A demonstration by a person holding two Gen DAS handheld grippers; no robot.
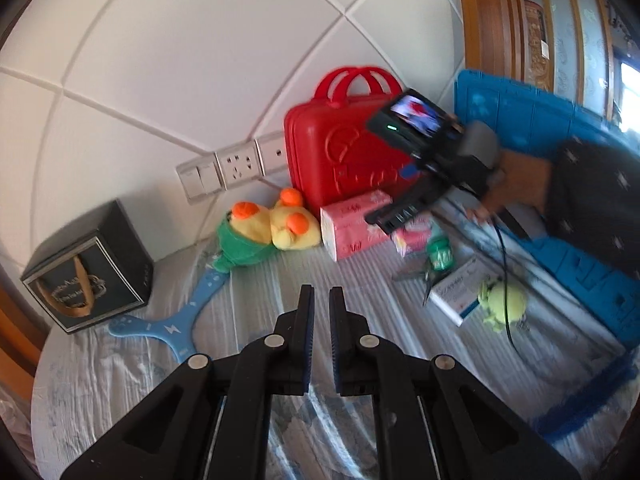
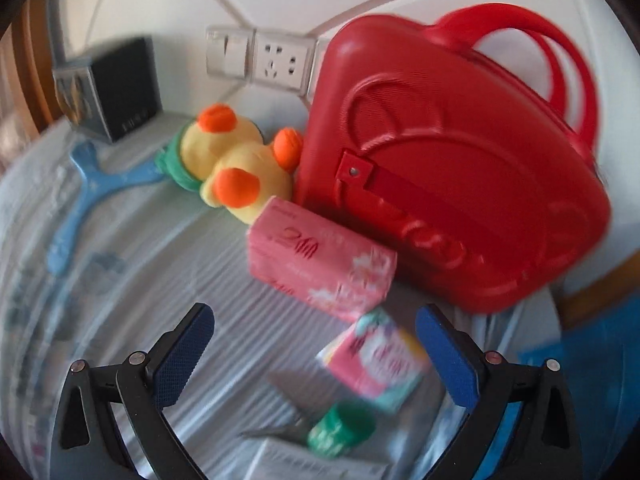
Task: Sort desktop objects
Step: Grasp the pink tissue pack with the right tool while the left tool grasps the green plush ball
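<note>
Ribbed blue pads [image 2: 182, 360], glossy red case [image 2: 452, 184]

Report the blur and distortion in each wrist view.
Left wrist view: fisheye bends the wall seams; the red case and black box are sharp, only the right gripper smears. Right wrist view: motion blur throughout, worst on the small pink pack and green bottle.
</note>
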